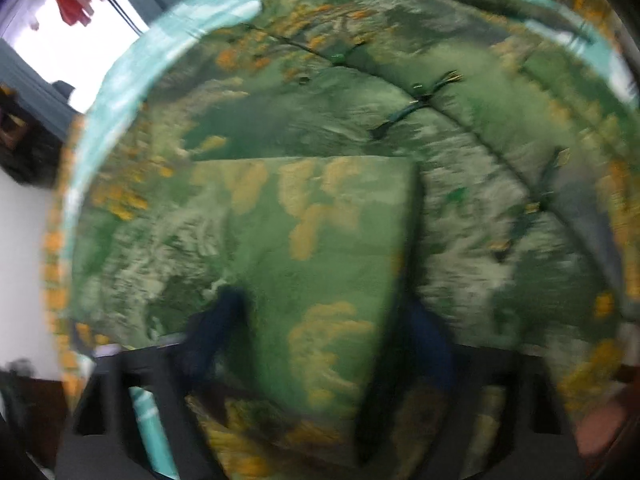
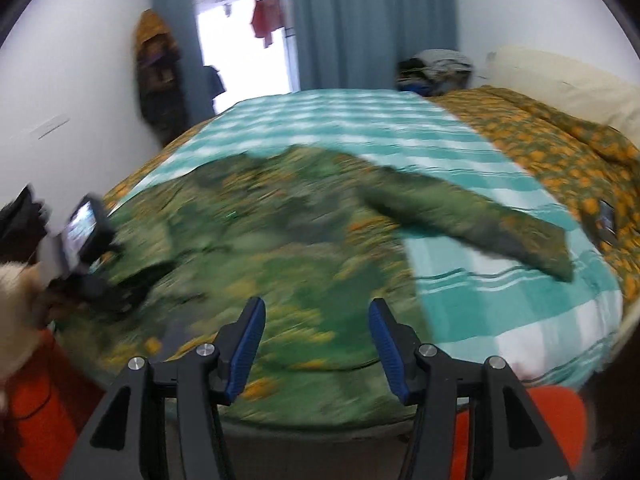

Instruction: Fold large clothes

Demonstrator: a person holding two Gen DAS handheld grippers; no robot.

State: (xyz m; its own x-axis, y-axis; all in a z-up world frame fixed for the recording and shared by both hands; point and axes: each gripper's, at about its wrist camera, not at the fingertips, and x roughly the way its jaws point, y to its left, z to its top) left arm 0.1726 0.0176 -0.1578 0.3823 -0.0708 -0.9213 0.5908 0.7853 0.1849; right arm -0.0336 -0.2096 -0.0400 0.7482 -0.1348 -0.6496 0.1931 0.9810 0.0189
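Observation:
A large green garment with orange and cream print [image 2: 256,232] lies spread on the bed; one sleeve [image 2: 480,216] stretches right over the teal striped sheet [image 2: 360,132]. My right gripper [image 2: 316,316] is open and empty, just above the garment's near hem. My left gripper [image 1: 320,320] hangs close over the garment [image 1: 360,120]; a folded flap of it [image 1: 320,240] lies between the wide-apart blue fingers [image 1: 224,320], and blur hides whether they touch it. The left gripper also shows in the right wrist view [image 2: 120,288], low at the garment's left edge.
An orange-patterned blanket [image 2: 552,148] and a cream pillow [image 2: 560,84] lie at the bed's right. A pile of clothes [image 2: 436,68] sits at the far end. Curtains and a bright doorway [image 2: 240,48] stand behind. A phone [image 2: 607,218] lies on the blanket.

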